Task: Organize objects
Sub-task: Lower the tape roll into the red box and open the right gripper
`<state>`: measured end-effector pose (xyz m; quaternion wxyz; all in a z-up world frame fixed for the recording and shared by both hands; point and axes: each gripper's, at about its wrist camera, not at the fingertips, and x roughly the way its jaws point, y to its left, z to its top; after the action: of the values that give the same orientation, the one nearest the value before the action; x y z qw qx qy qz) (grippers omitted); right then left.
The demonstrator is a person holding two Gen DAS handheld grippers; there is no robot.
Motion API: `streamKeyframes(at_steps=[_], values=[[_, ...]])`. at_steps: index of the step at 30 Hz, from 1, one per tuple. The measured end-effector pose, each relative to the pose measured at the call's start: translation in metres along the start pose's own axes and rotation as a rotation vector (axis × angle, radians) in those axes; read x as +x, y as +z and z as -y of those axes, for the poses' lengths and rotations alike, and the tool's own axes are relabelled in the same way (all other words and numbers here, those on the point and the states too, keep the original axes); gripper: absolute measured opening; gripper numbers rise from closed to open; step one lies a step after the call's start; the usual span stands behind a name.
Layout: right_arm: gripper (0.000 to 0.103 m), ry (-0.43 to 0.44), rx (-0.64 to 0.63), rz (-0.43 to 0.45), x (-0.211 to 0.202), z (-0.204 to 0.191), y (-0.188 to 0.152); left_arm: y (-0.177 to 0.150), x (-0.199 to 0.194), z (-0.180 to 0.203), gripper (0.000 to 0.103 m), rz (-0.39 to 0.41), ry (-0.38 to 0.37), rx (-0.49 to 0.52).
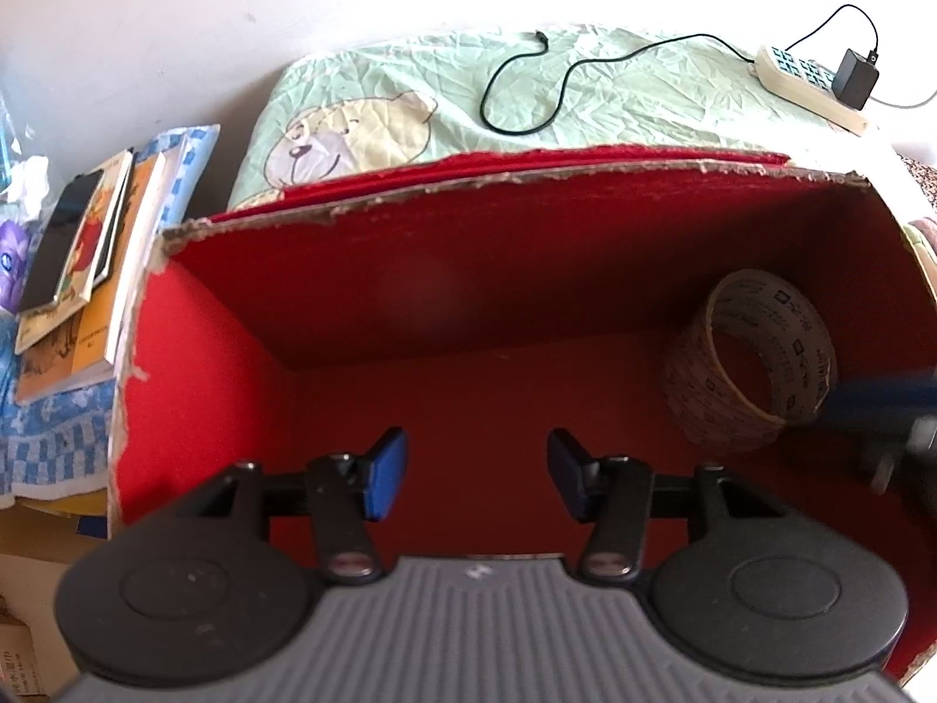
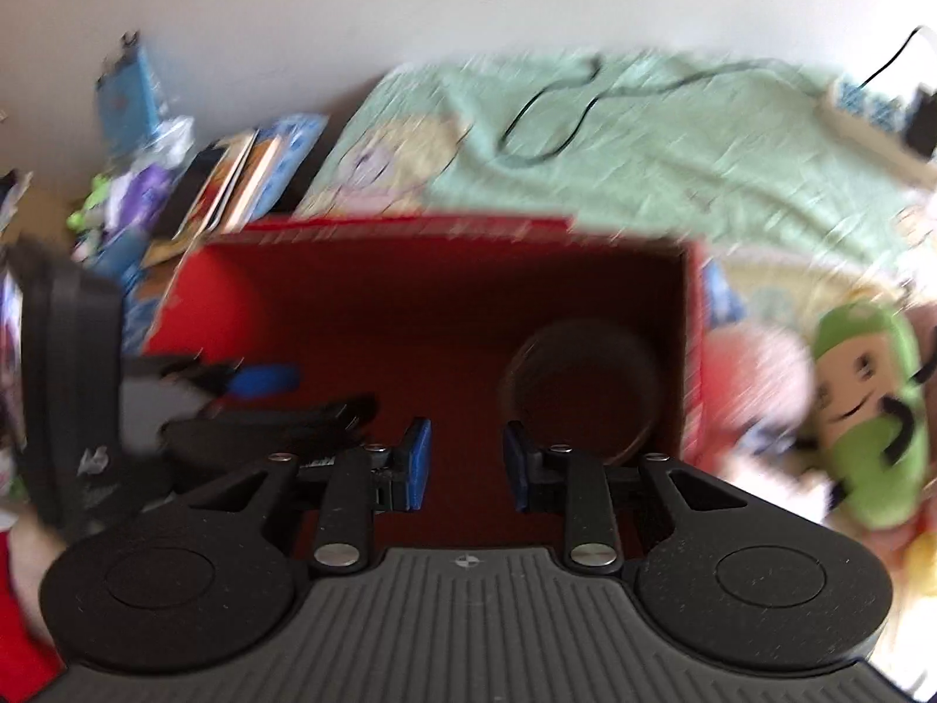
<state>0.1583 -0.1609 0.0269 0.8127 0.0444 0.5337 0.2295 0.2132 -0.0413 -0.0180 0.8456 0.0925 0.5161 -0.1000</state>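
Two grippers, left (image 1: 477, 471) and right (image 2: 467, 463), jaws parted, empty, over red box (image 1: 193, 316) with ragged rim; tape roll (image 1: 752, 360) on edge against right wall, floor otherwise bare.

One red box (image 1: 410, 304) lies ahead of the jaws, with one tape roll (image 1: 752, 360) inside it to the right. Beyond the box are one cable (image 1: 527, 88), one power strip (image 1: 811, 82) and one adapter (image 1: 856, 79). Far right sits one green plush (image 2: 867, 410). The books (image 1: 88, 269) at left are stacked, so their count is unclear.
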Motion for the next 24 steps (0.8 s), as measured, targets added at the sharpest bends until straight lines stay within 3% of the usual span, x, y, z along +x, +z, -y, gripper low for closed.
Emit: streamKeyframes(at_steps=[6,12,20,24], values=[[0.029,-0.054,0.032,-0.04,0.027,0.002,-0.003,-0.001,-0.001,0.001,0.056,0.013,0.016,0.002],[0.025,-0.1,0.045,0.016,0.033,0.001,-0.001,-0.003,-0.002,0.002,0.056,0.028,0.033,0.012],[0.026,-0.066,0.069,0.083,0.023,0.006,-0.011,-0.003,-0.003,0.003,0.056,0.043,0.059,0.026],[0.026,-0.032,0.064,0.162,0.003,0.008,-0.019,-0.006,-0.009,0.004,0.056,0.061,0.077,0.026]])
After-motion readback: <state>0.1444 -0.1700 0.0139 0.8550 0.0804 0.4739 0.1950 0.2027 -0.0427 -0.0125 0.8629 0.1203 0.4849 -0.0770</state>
